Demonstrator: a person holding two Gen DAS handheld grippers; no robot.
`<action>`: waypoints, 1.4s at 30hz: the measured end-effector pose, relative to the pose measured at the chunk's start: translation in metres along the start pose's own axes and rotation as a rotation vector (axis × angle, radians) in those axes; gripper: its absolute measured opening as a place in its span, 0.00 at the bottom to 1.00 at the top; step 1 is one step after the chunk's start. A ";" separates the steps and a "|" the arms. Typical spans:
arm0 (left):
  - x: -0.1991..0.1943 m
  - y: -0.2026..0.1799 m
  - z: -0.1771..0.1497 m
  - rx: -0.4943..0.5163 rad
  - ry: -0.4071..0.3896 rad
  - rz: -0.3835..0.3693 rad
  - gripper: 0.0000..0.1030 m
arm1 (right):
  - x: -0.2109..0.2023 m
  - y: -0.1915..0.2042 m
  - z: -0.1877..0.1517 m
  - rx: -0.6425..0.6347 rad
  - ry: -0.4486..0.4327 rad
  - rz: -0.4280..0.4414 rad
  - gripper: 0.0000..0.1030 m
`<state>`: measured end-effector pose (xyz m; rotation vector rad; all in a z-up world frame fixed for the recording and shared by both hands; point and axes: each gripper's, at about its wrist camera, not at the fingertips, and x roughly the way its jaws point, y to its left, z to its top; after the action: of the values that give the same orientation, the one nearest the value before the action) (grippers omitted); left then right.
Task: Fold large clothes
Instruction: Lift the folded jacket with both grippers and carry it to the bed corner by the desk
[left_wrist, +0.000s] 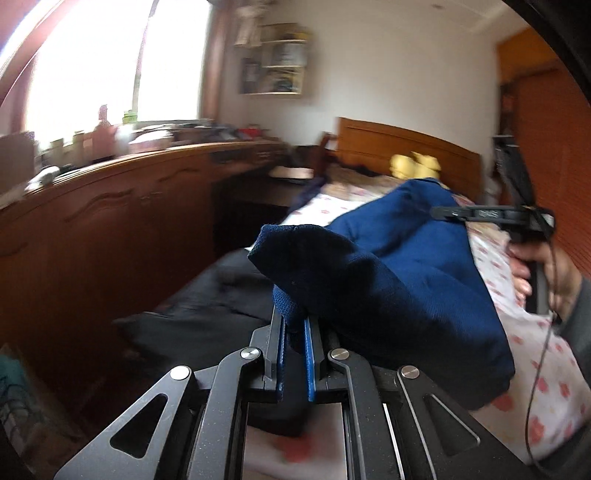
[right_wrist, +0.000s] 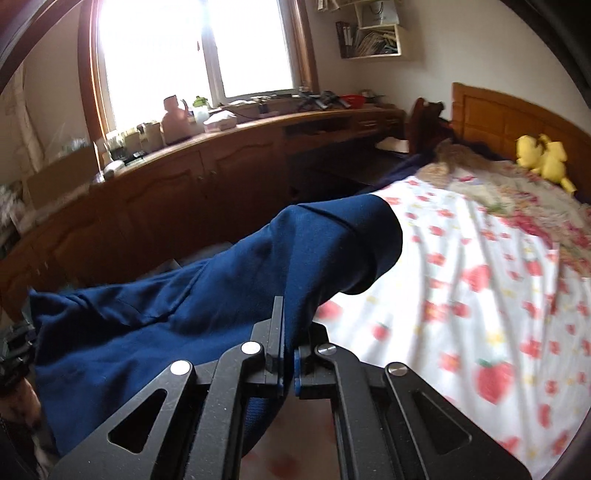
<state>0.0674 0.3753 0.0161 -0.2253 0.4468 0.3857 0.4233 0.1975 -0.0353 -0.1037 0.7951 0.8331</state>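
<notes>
A large navy blue garment (left_wrist: 402, 266) hangs lifted above the bed, stretched between my two grippers. My left gripper (left_wrist: 294, 325) is shut on a ribbed edge of the cloth, which bunches over its fingertips. In the right wrist view the same blue garment (right_wrist: 207, 291) sags to the left. My right gripper (right_wrist: 290, 328) is shut on a fold of it near a rounded cuff or sleeve end (right_wrist: 369, 236). In the left wrist view a hand holds the right gripper (left_wrist: 439, 213) at the far right, at the garment's far end.
The bed has a white sheet with a strawberry print (right_wrist: 480, 295), a wooden headboard (right_wrist: 517, 118) and a yellow plush toy (right_wrist: 543, 155). A long wooden cabinet (right_wrist: 207, 173) with clutter on top runs along the left under a bright window. Dark cloth (left_wrist: 207, 306) lies at the bed's left side.
</notes>
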 end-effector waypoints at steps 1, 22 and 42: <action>0.001 0.015 0.002 -0.009 -0.007 0.031 0.08 | 0.006 0.009 0.006 -0.010 -0.012 0.007 0.03; 0.082 0.071 0.003 -0.027 0.119 0.304 0.13 | 0.137 0.041 -0.025 -0.036 0.210 -0.006 0.15; -0.011 -0.043 0.011 0.002 0.020 0.233 0.54 | -0.091 0.046 -0.077 -0.070 -0.035 -0.011 0.67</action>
<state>0.0803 0.3364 0.0365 -0.1754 0.4951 0.6110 0.3088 0.1431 -0.0200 -0.1546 0.7324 0.8505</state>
